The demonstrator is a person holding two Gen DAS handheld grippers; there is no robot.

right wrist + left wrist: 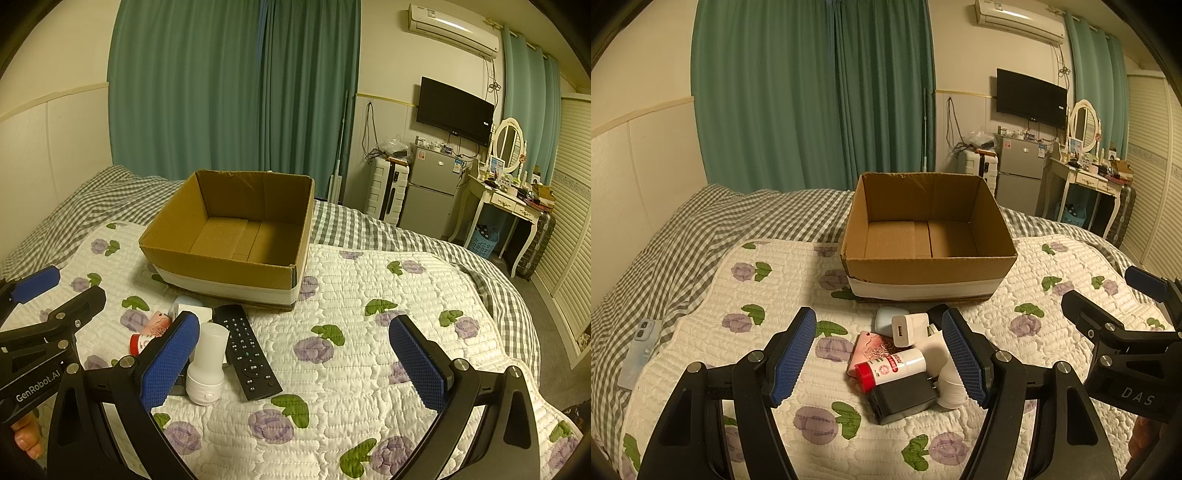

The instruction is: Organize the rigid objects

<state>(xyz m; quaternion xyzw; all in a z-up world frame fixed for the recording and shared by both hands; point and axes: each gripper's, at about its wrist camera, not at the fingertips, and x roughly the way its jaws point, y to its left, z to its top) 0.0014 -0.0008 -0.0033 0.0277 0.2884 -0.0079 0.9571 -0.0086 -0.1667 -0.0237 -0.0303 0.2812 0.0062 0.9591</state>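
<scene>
One cardboard box [929, 236] on the quilt [731, 295], nothing inside.

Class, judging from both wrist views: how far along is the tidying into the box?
Done: nothing; the cardboard box looks empty. In hand: nothing; left claw and right claw are open. Left: remote, white bottle, black charger, white charger.

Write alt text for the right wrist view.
An open right gripper hovers over a floral quilt, its left finger beside a white bottle and black remote. An empty cardboard box sits behind them.
</scene>
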